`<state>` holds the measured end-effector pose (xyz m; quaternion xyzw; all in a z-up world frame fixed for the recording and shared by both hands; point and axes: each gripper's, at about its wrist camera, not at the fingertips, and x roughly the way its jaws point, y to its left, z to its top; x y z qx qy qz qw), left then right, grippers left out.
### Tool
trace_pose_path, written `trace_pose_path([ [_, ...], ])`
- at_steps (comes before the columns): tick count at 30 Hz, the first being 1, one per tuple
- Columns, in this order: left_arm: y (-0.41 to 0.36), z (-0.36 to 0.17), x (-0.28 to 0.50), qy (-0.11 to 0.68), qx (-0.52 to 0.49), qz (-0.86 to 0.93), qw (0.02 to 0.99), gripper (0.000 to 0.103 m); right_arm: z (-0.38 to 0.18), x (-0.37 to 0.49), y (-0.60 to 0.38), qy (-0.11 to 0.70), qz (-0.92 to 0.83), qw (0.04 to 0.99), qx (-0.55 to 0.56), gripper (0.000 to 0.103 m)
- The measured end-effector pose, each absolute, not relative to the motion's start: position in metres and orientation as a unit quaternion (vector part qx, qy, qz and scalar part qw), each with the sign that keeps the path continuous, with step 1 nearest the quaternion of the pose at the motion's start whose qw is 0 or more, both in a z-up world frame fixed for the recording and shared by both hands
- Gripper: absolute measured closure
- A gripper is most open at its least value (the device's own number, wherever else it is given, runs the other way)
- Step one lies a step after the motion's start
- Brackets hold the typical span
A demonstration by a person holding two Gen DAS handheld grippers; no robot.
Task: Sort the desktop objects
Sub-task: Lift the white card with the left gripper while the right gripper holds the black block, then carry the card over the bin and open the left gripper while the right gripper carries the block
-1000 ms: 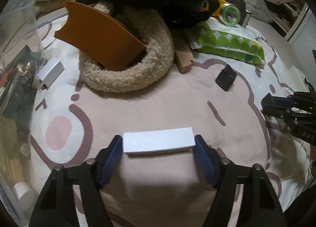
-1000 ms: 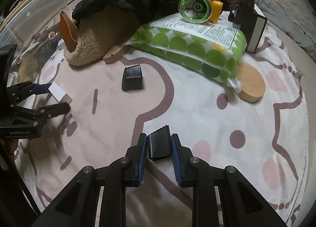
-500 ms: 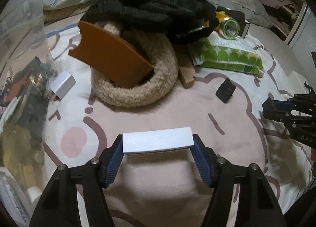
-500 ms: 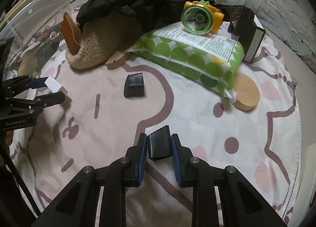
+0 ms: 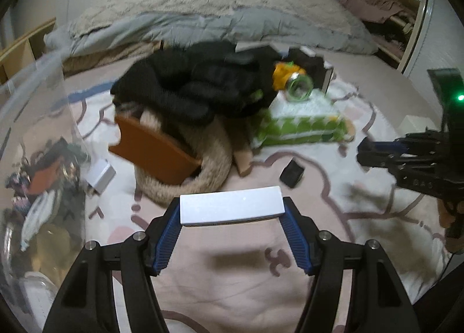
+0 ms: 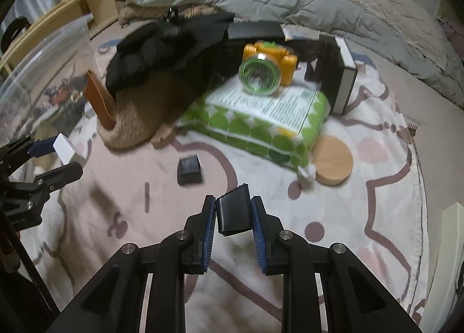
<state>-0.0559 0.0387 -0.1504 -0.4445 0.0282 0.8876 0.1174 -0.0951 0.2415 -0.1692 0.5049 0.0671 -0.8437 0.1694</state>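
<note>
My left gripper (image 5: 231,211) is shut on a flat white box (image 5: 231,209), held level above the pink patterned rug (image 5: 232,289); it also shows in the right wrist view (image 6: 65,149). My right gripper (image 6: 233,212) is shut on a small black ribbed piece (image 6: 234,209), lifted off the rug. A second black piece (image 6: 189,169) lies on the rug ahead; it also shows in the left wrist view (image 5: 292,173). A clear plastic bin (image 5: 32,159) holding several small items stands at the left.
A fleece slipper (image 5: 185,170) with a brown insole (image 5: 153,150) and black gloves (image 5: 197,86) lies ahead. A green-dotted wipes pack (image 6: 261,118) carries a yellow-green headlamp (image 6: 265,67). A wooden disc (image 6: 333,160), a white charger (image 5: 101,175) and a bed (image 5: 217,14) behind.
Both grippers have risen from the rug with their objects still held; the views now tilt up and show more of the bed. The left gripper has come nearer the bin.
</note>
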Motion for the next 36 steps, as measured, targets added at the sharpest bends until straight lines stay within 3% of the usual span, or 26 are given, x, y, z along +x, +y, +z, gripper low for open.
trace_pose_path([
  [10,0.027,-0.076,-0.051,-0.008,-0.37,0.923,0.107,0.036,-0.12,-0.09,0.225,0.055,-0.872,0.191,0.447,0.078],
  [21,0.0,0.011,-0.029,0.011,-0.249,0.967,0.049,0.036,-0.07,-0.08,0.196,0.046,-0.894,0.224,0.386,0.078],
  [36,-0.063,0.059,0.007,0.006,-0.203,0.979,-0.013,0.036,-0.001,-0.08,0.141,0.01,-0.911,0.265,0.316,0.078],
])
